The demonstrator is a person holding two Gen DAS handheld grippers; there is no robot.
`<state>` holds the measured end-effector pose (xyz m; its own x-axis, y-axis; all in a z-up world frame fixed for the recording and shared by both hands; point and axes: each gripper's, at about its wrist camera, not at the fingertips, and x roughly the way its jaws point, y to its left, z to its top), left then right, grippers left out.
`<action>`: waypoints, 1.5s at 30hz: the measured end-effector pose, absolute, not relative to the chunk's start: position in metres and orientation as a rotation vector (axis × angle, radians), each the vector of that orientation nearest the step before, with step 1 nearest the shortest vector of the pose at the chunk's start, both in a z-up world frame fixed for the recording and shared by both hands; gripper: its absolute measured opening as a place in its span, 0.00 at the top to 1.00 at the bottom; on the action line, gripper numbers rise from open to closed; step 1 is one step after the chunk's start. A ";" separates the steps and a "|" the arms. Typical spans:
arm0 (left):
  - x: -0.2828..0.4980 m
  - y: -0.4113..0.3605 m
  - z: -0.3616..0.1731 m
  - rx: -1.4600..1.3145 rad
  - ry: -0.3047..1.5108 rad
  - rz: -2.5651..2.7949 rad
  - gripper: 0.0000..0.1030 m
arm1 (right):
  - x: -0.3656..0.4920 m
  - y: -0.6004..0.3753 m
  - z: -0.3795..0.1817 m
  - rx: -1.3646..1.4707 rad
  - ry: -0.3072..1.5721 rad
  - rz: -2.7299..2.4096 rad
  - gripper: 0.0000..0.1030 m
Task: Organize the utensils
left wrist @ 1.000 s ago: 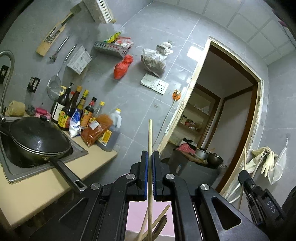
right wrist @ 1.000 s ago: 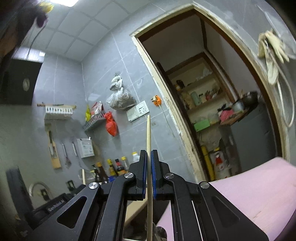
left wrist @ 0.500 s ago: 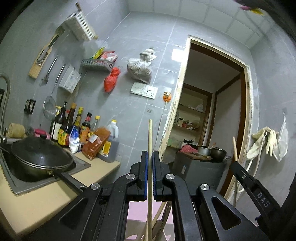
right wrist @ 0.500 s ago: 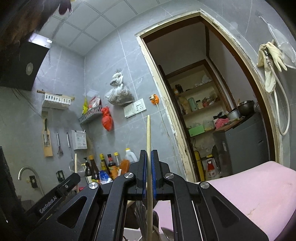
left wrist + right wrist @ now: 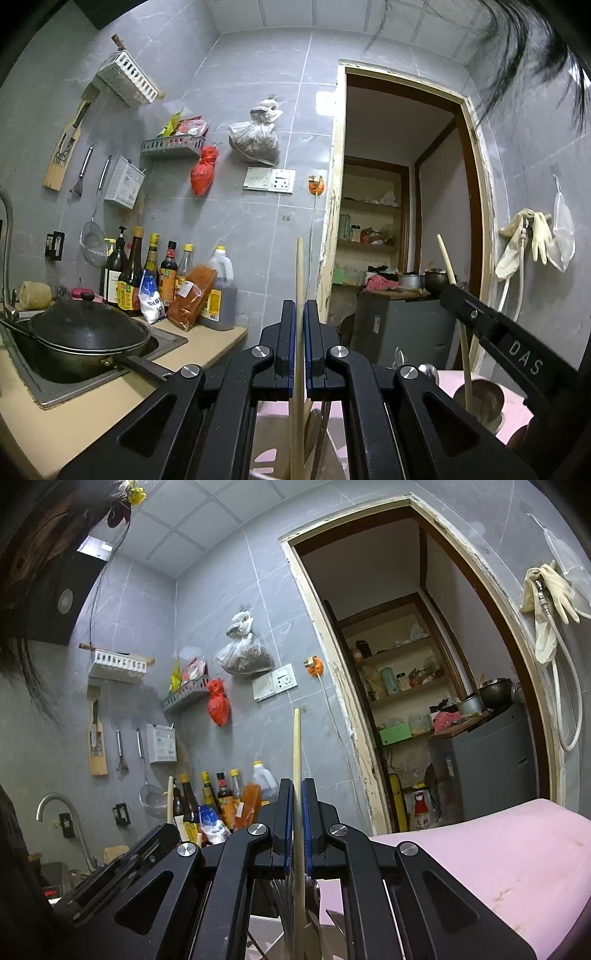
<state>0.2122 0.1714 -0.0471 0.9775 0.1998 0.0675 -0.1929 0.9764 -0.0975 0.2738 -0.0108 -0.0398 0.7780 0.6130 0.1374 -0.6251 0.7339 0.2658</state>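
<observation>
My left gripper is shut on a wooden chopstick that stands upright between its pads. Below it, more wooden utensils stand in a holder over a pink surface. My right gripper is shut on another wooden chopstick, also upright. The right gripper shows in the left wrist view at the right, with its chopstick above a round cup. The left gripper shows at the lower left of the right wrist view.
A counter at left holds a sink with a black wok and several sauce bottles. Racks and tools hang on the tiled wall. A doorway opens to a pantry. A pink surface lies at lower right.
Both grippers have tilted to a more level view and shifted, still holding their chopsticks. The right gripper now shows closer in the left wrist view.
</observation>
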 end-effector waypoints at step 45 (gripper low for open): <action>0.137 0.120 0.034 -0.230 0.345 0.012 0.30 | 0.190 -0.116 0.021 0.184 0.258 0.527 0.45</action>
<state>0.1369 0.1203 0.0344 0.9413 -0.0278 -0.3365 -0.0505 0.9738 -0.2217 0.1904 -0.1164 0.0210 0.8332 0.5174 -0.1951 -0.4715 0.8491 0.2382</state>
